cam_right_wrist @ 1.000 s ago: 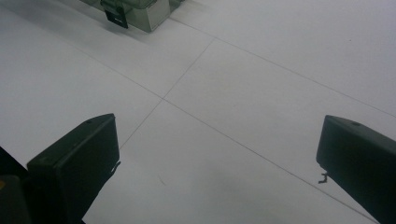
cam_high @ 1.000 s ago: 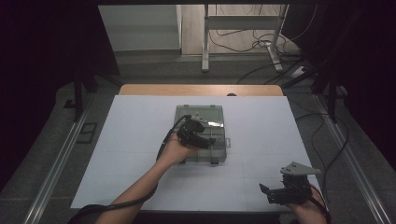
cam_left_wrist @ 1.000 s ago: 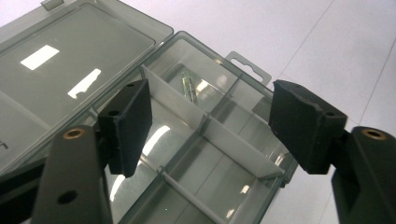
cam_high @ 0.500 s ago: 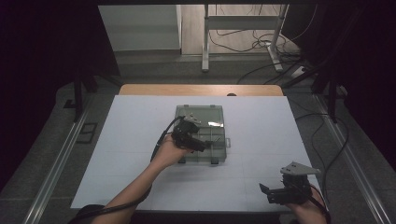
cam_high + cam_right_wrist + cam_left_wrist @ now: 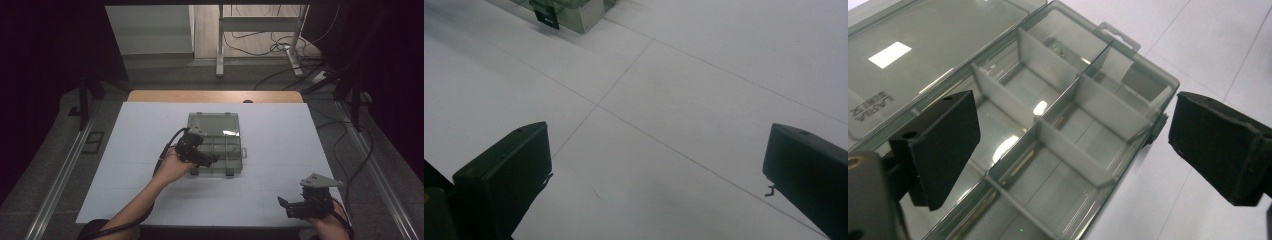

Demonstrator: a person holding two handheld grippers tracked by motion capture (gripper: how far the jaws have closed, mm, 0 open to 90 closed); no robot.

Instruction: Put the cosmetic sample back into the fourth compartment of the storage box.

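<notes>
On the white table sheet (image 5: 150, 165) sits one smoky-grey, see-through plastic compartment box (image 5: 222, 150), near the middle of the table, with its flat hinged lid (image 5: 212, 123) laid open toward the far side. Two black latches (image 5: 230, 172) hang on the box's near edge. The left gripper view shows pale dividers splitting the tray into small cells; at least six can be counted there, and a small object I cannot identify lies in one far cell.

Two hand-held grippers are present. The left gripper (image 5: 200, 156) hovers over the near left part of the tray; its jaws have just been opening and now stand wide apart, gripping nothing, with the tray's cells showing between them and one corner of the box near the right-hand jaw. The right gripper (image 5: 295, 206) rests well apart from the box, near the table's front right corner, its jaws spread over bare sheet, holding nothing.
</notes>
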